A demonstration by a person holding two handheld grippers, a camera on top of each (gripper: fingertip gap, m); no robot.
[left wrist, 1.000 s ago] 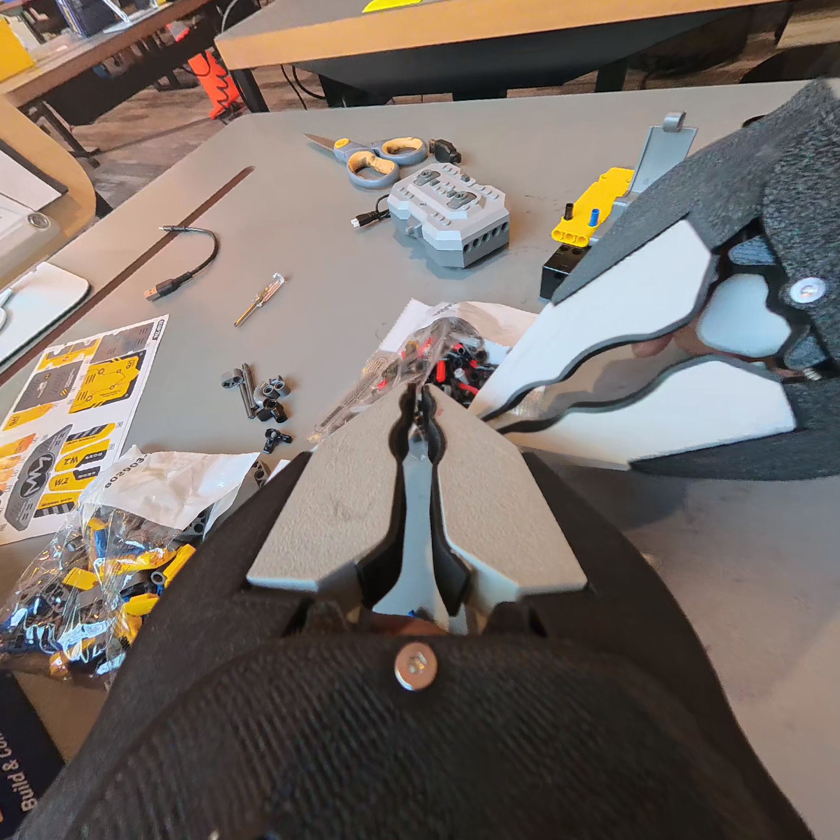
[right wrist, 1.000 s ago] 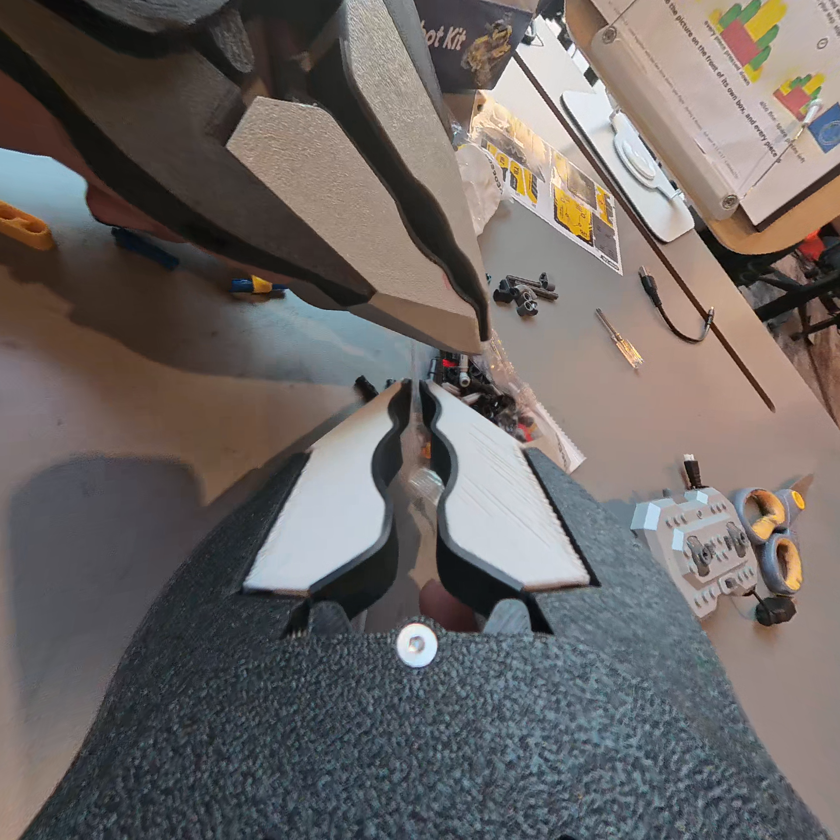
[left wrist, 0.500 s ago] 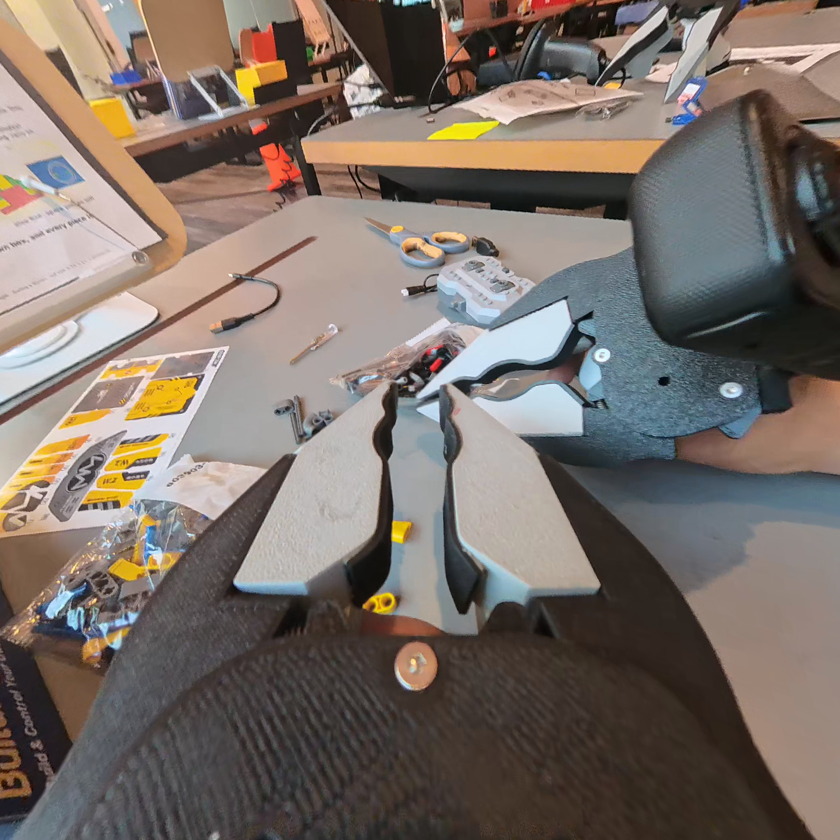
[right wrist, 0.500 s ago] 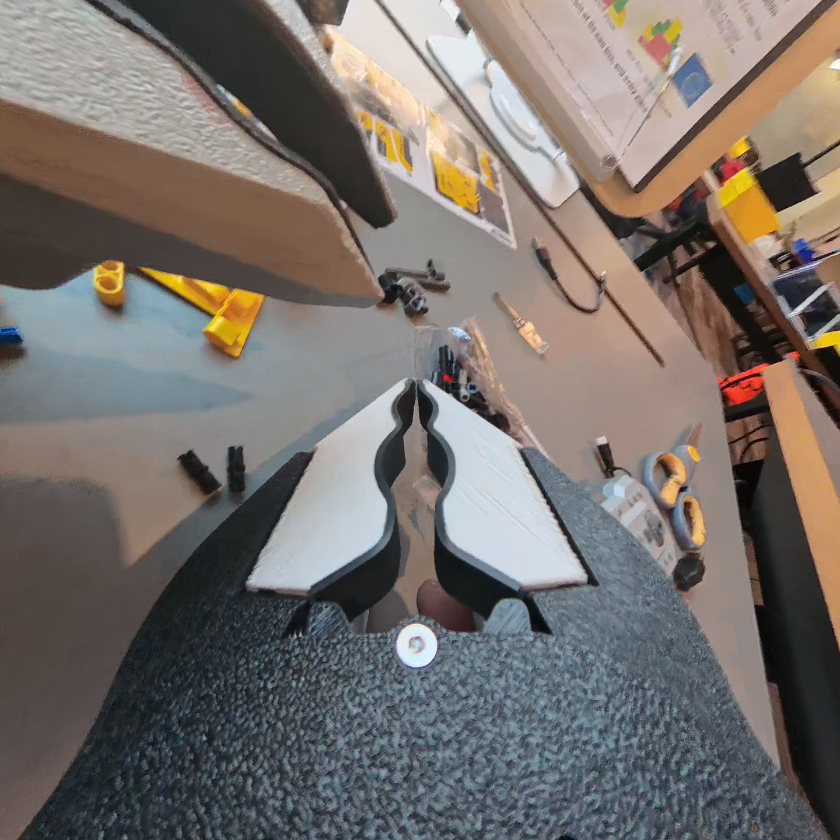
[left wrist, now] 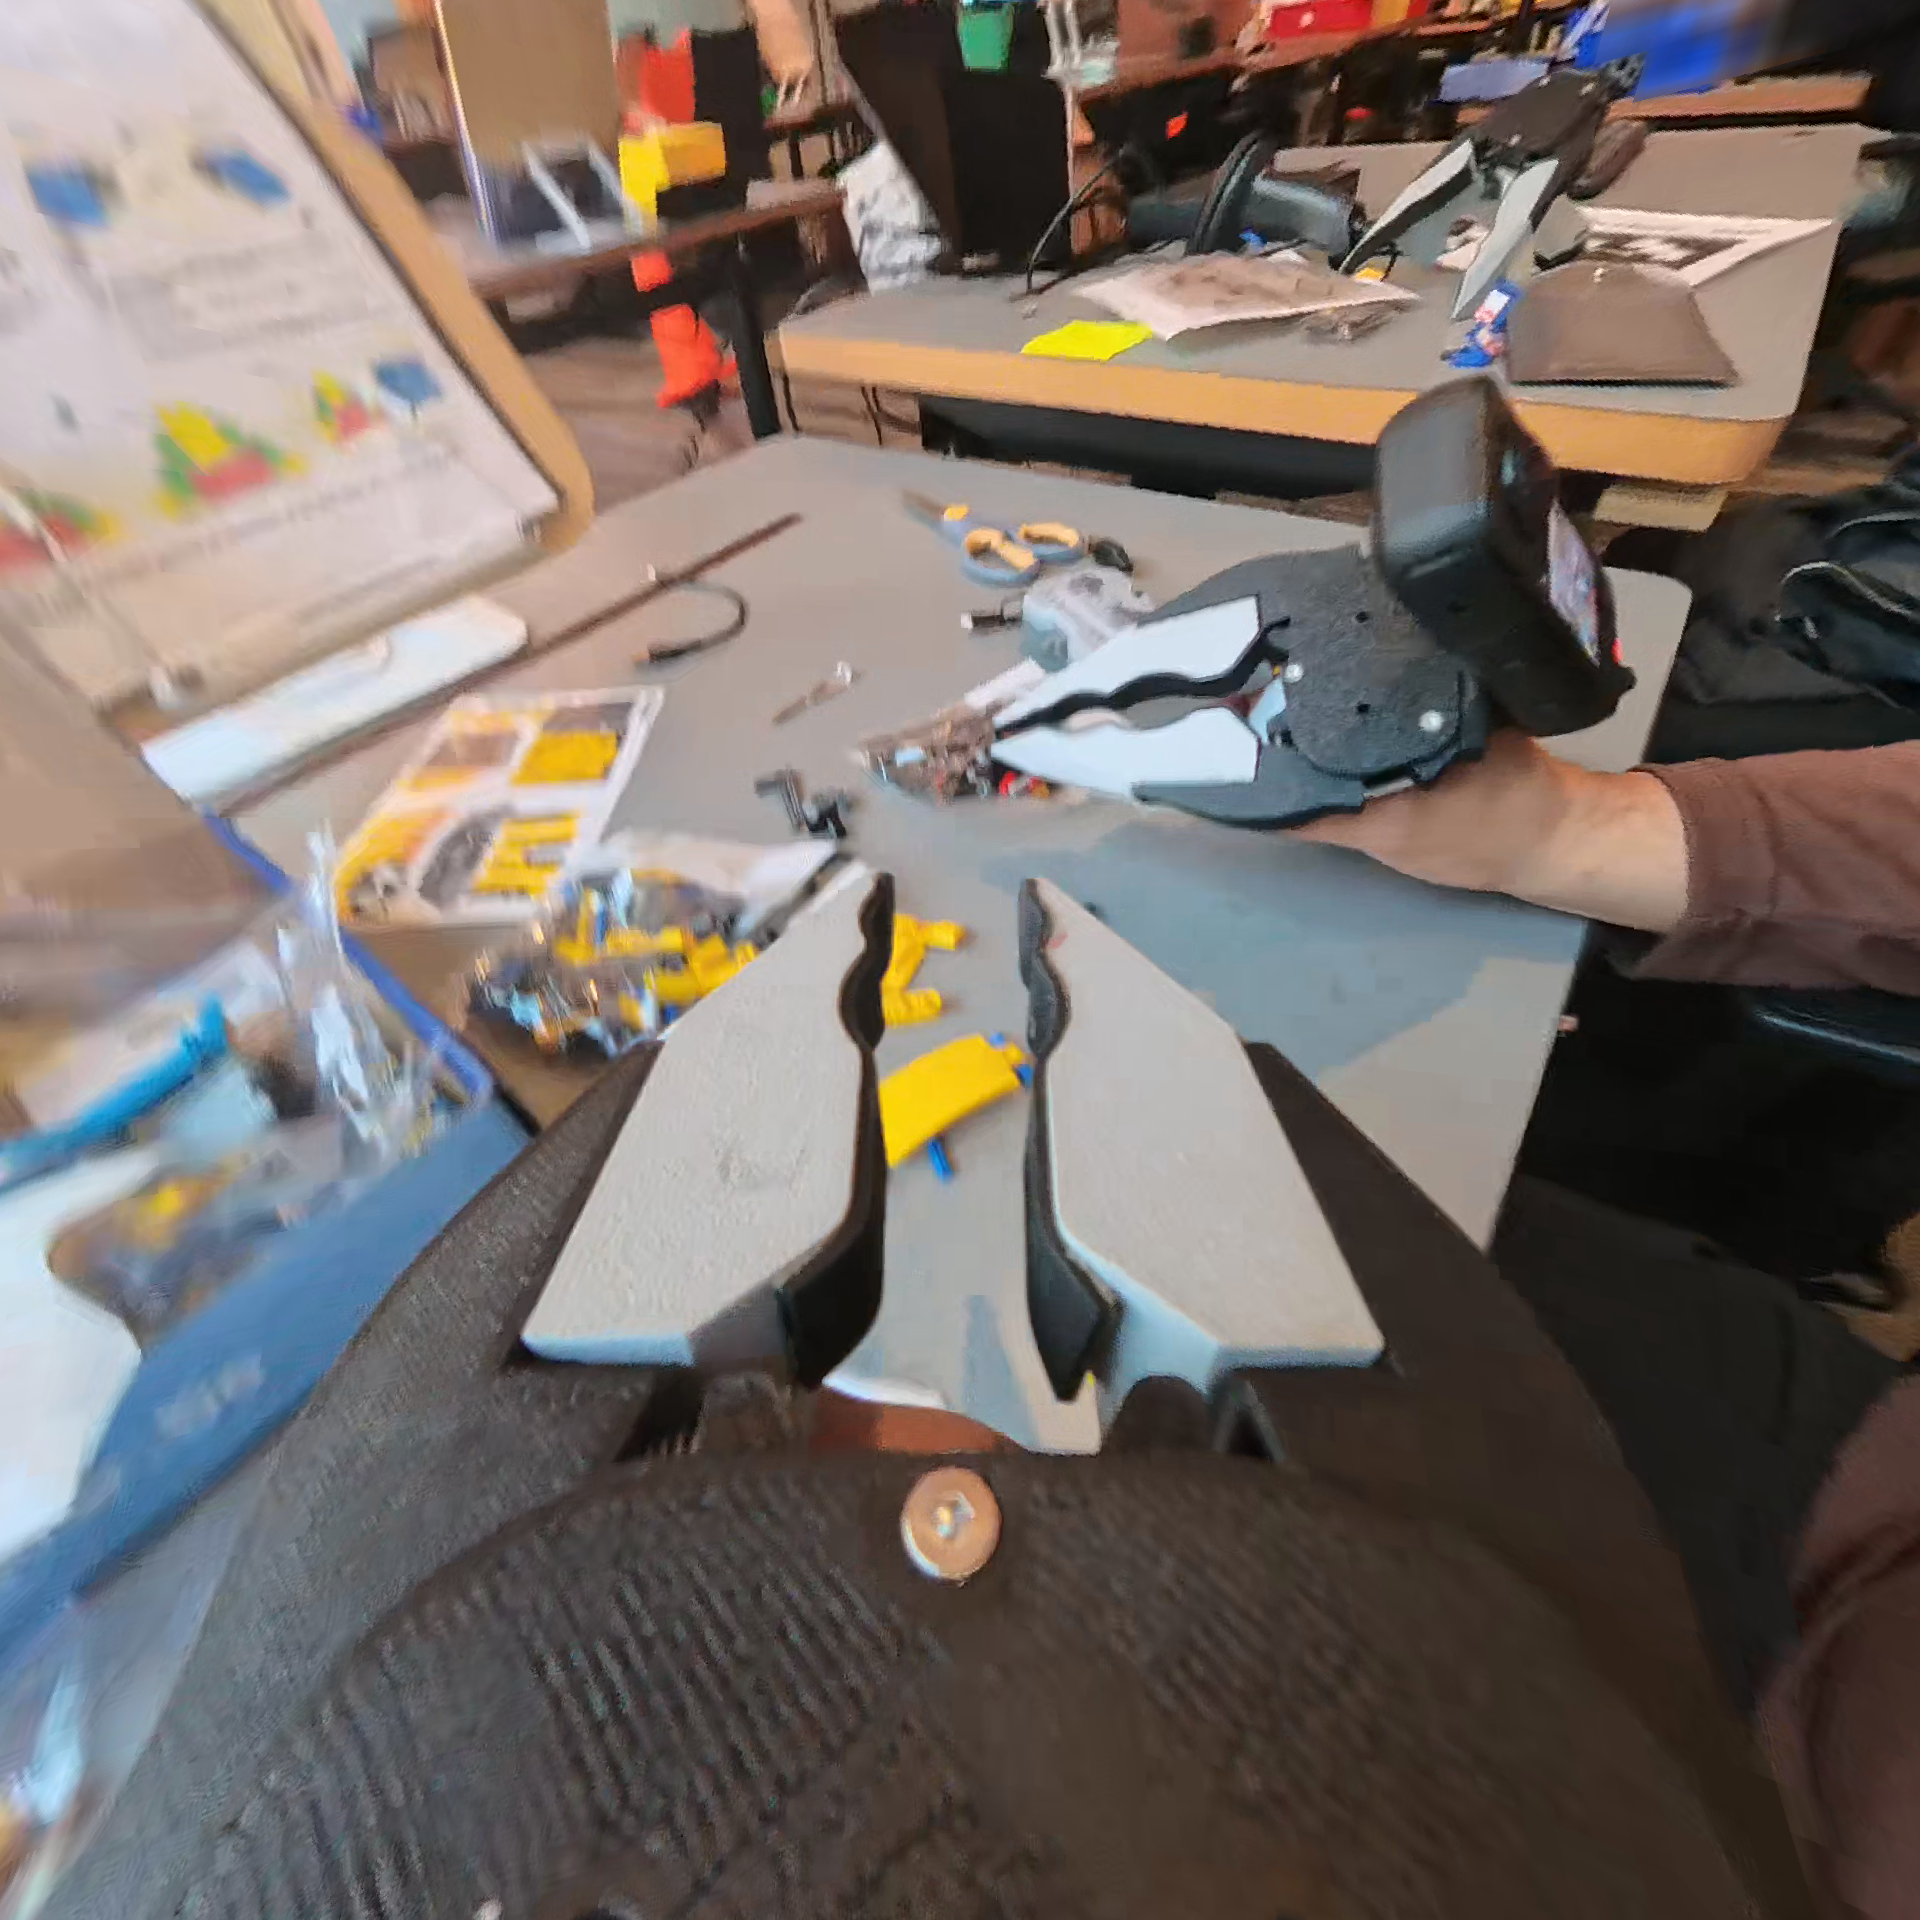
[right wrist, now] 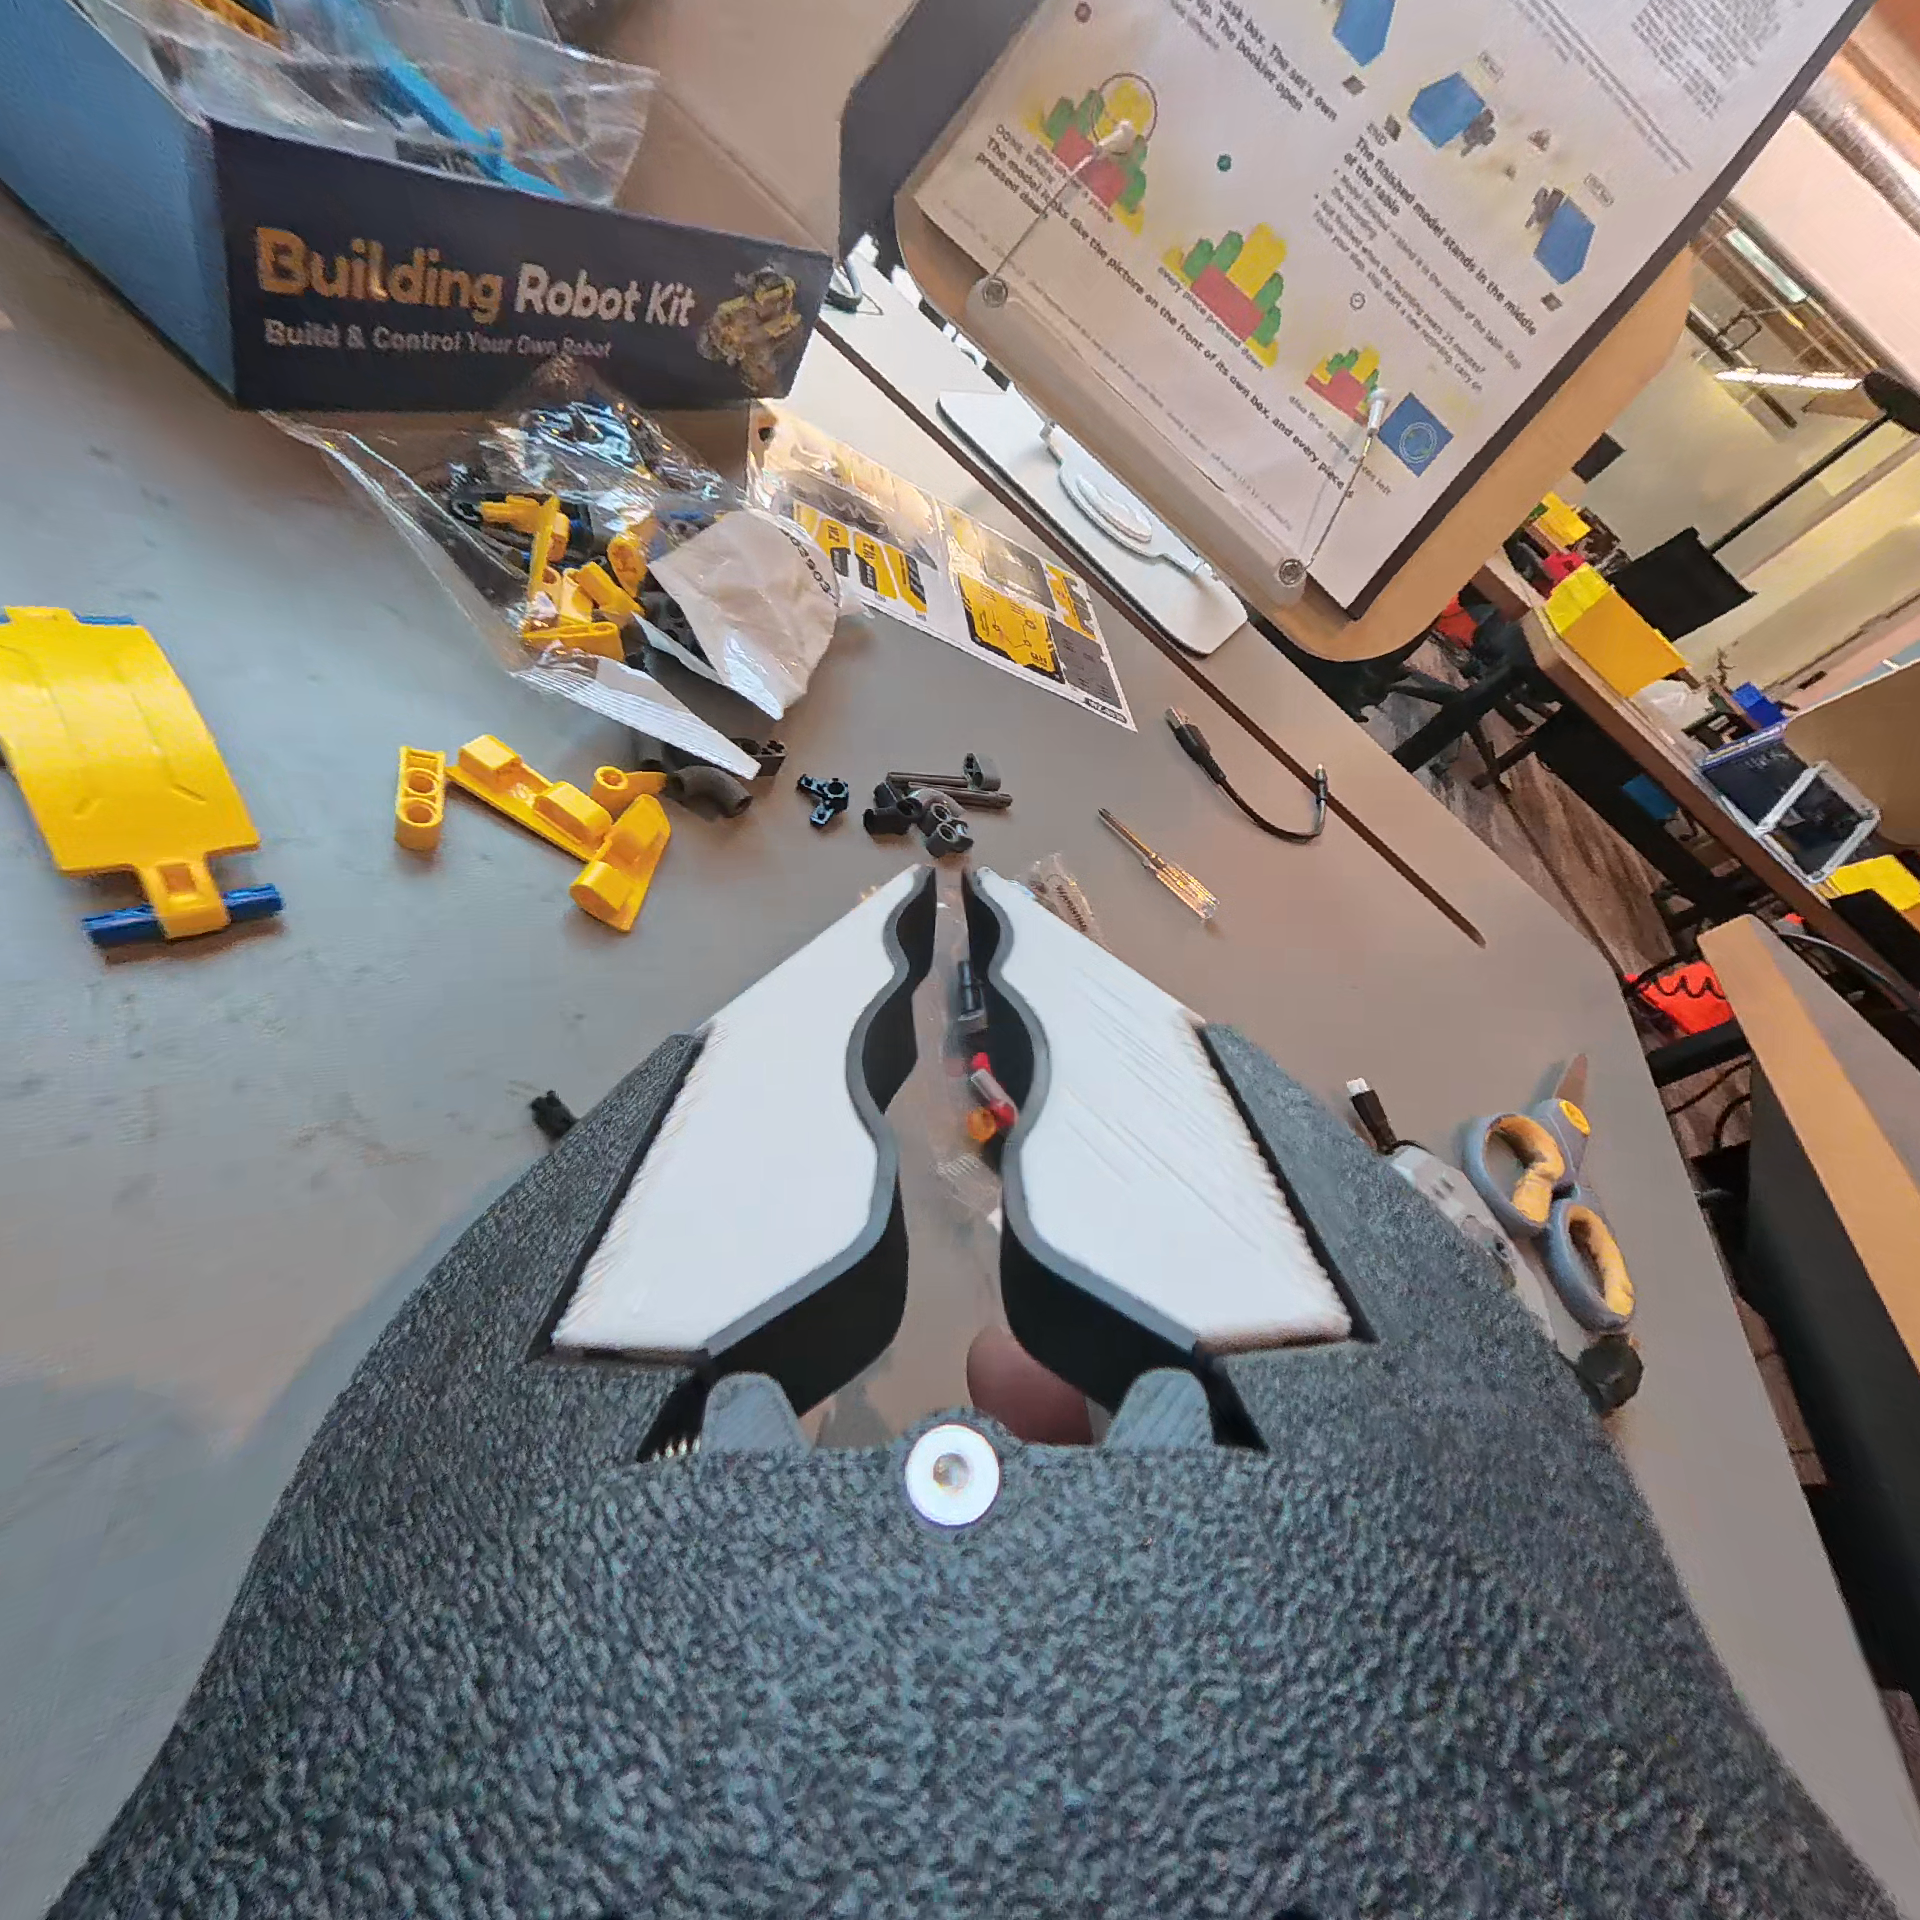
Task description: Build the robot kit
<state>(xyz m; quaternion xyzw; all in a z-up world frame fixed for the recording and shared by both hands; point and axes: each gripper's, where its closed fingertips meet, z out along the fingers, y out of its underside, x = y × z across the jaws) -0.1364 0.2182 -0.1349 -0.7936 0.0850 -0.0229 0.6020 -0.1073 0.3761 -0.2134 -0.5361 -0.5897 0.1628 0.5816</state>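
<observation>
My right gripper [right wrist: 948, 878] is shut on a small clear bag of black, red and orange parts [right wrist: 975, 1049]; the bag runs back between its white fingers, low over the grey table [right wrist: 312, 1091]. In the left wrist view the right gripper [left wrist: 1000, 727] holds that bag [left wrist: 925, 758] at its tips, off to the far right. My left gripper [left wrist: 956, 894] is open and empty, raised above a yellow curved panel [left wrist: 951, 1091] and apart from the bag. The panel also shows in the right wrist view [right wrist: 114, 748], at the left.
Loose yellow pieces [right wrist: 551, 810], a larger bag of yellow parts [right wrist: 582, 561], a blue kit box [right wrist: 499, 291], a sticker sheet [right wrist: 977, 592], small black pieces [right wrist: 935, 805], a screwdriver [right wrist: 1158, 878], a cable [right wrist: 1247, 790], scissors [right wrist: 1548, 1216] and an instruction board [right wrist: 1351, 208] surround the work area. My hands' fingertips stand some 20 cm from each other.
My left gripper let go of the small bag, opened, and drew back up and away from it. My right gripper kept its hold on the bag.
</observation>
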